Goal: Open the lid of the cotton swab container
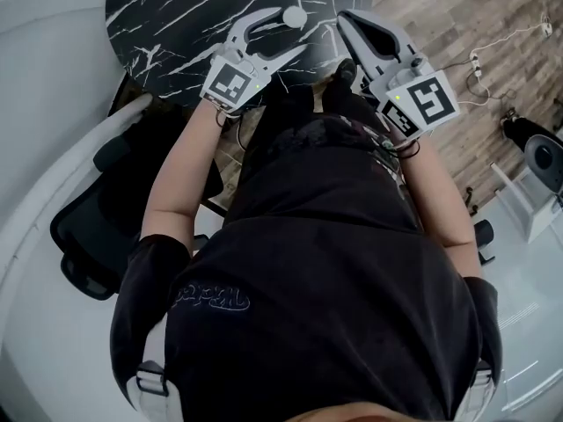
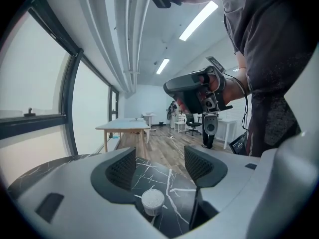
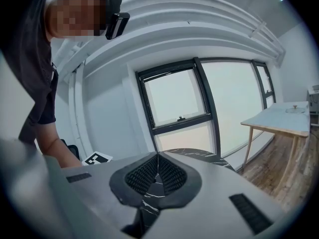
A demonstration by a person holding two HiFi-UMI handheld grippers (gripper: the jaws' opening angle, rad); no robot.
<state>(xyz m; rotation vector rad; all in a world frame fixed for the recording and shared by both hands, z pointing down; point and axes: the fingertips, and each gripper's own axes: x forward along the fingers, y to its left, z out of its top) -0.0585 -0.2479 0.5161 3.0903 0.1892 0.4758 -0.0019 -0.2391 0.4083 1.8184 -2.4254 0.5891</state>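
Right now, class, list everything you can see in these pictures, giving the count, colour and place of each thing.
table: one, black marble with white veins, in front of the person
cotton swab container: one, white, on the table, between the left gripper's jaws, untouched
office chair: one, black, on the person's left
floor: brown wood planks, right of the table
desk: one, pale top, wooden legs, far off by the windows
window: dark-framed, behind the table
shirt: one, black, on the person
left gripper: one, grey, jaws open around the container
right gripper: one, grey, jaws shut, empty
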